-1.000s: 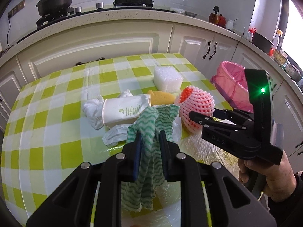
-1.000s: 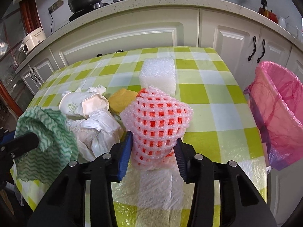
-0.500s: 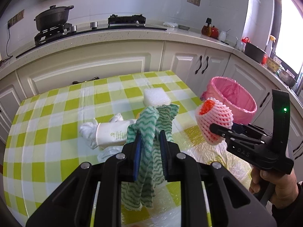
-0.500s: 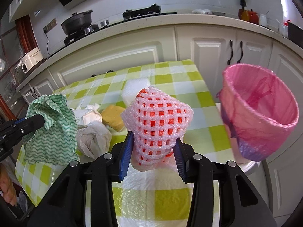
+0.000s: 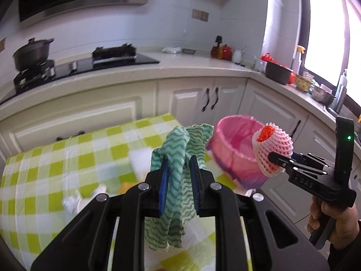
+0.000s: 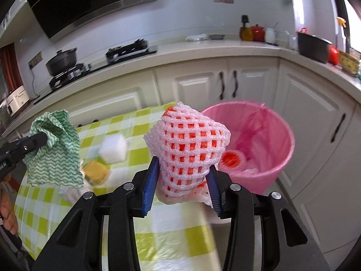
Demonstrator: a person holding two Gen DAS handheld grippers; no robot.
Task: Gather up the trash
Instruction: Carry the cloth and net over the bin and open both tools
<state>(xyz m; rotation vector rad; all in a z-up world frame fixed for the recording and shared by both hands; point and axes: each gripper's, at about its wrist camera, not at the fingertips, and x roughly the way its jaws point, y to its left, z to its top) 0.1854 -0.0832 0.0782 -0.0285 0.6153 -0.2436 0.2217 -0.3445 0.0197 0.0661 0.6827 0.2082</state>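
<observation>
My left gripper is shut on a green wavy-patterned cloth, held above the table; it also shows in the right wrist view. My right gripper is shut on a pink foam fruit net with an orange inside, raised near the rim of the pink-lined trash bin. From the left wrist view the net hangs just right of the bin. Some trash lies in the bin.
The green-checked table still carries a white foam block, a yellow sponge and crumpled white paper. White cabinets and a counter with a stove and pot stand behind.
Both grippers rose and moved right toward the bin, carrying the cloth and the foam net. The net went from table level to beside the bin's rim.
</observation>
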